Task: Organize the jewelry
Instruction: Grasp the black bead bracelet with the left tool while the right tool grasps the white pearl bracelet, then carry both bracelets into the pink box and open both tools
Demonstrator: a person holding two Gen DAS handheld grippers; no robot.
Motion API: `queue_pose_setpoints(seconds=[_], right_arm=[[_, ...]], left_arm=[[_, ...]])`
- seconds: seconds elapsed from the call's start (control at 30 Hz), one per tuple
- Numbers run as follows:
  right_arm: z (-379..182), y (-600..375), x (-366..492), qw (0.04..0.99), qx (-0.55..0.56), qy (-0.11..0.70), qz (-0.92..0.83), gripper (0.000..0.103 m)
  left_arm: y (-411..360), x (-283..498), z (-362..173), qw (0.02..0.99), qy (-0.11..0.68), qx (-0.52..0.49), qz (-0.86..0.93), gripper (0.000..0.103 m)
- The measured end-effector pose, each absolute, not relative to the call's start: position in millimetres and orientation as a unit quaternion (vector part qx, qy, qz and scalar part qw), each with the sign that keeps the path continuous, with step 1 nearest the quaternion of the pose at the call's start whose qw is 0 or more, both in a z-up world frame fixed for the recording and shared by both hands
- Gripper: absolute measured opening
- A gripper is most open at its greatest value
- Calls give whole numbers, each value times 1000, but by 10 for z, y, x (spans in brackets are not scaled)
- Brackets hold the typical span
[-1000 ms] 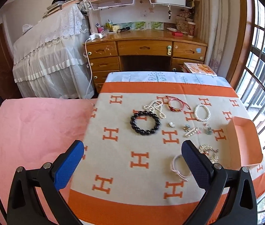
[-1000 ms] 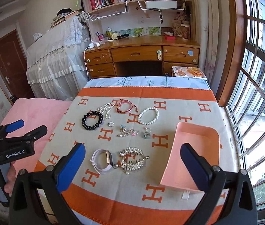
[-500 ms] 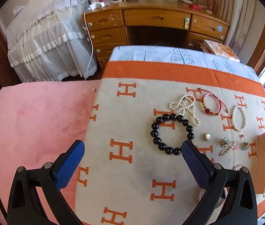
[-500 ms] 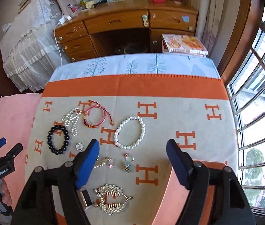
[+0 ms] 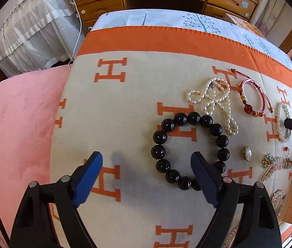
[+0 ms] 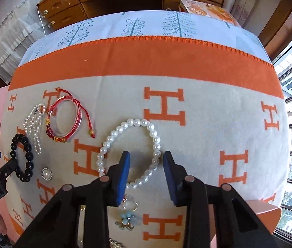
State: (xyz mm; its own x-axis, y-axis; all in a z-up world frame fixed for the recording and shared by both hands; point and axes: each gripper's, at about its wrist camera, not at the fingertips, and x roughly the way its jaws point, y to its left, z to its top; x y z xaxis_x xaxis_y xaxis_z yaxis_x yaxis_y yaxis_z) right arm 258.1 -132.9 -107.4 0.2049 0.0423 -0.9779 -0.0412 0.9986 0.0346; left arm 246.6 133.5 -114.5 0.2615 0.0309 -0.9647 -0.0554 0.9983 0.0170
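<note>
**Both tongs drop low over two bracelets; nothing sorted yet**

Both grippers have come down and forward since the earlier frames, from a high view of the whole spread to a close hover over single pieces. The left gripper (image 5: 147, 159) stands wide apart and holds nothing; its right finger sits inside the ring of the black bead bracelet (image 5: 190, 152), its left finger over bare blanket (image 5: 125, 111). The right gripper (image 6: 146, 159) is narrowed but not closed, its two fingers straddling the near-right arc of the white pearl bracelet (image 6: 129, 153), not yet clamped on it as far as can be seen.

Every piece appears to lie loose on the blanket: the pearl strand (image 5: 214, 101) and red cord bracelet (image 5: 252, 98) toward the far edge, the pearl ring (image 5: 247, 153) and small charms (image 5: 273, 163) nearer the right edge, and a blue flower charm (image 6: 128, 220) just below the right gripper. The orange tray (image 6: 267, 215) rests at the near right corner; what little of it shows holds nothing.

My judgement: the task is at its very start, with a first grasp in hand and all the sorting left.
</note>
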Motion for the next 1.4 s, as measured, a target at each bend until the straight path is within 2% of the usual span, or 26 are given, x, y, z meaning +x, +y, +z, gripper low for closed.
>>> queue_pose_setpoints(seconds=[0.03, 0.1, 0.17, 0.27, 0.3, 0.33, 0.53, 0.73, 0.9, 1.13, 1.4], right_arm=[[-1075, -1310, 2560, 779, -9, 627, 20, 17], [-1070, -1300, 2521, 781, -15, 624, 17, 8], [-1067, -1328, 2480, 782, -3, 623, 22, 8], [-1032, -1440, 2450, 782, 25, 622, 31, 8], [-986, -1513, 2462, 784, 34, 619, 35, 7], [-933, -1540, 2451, 787, 44, 614, 38, 7], [-442, -1708, 2273, 817, 89, 567, 60, 7], [219, -1983, 1792, 856, 110, 498, 80, 7], [553, -2239, 1312, 878, 109, 459, 82, 7], [443, -2553, 878, 880, 93, 461, 64, 8], [-131, -2770, 705, 849, 98, 512, 89, 8]], left_arm=[[1326, 2487, -1174, 789, 614, -12, 24, 67], [1325, 2542, -1235, 778, 628, -20, 19, 62], [1328, 2564, -1233, 779, 626, -27, 18, 61], [1310, 2588, -1222, 782, 623, -29, 11, 46], [1302, 2586, -1205, 784, 620, -28, 10, 25], [1290, 2583, -1191, 784, 620, -28, 9, 12], [1215, 2442, -1006, 798, 601, -35, 19, 12], [989, 2128, -293, 843, 537, -36, -7, 12], [596, 1784, 324, 873, 484, -19, -51, 12], [-124, 1415, 790, 886, 446, 6, -131, 12], [-1235, 1170, 670, 861, 456, 59, -217, 12]])
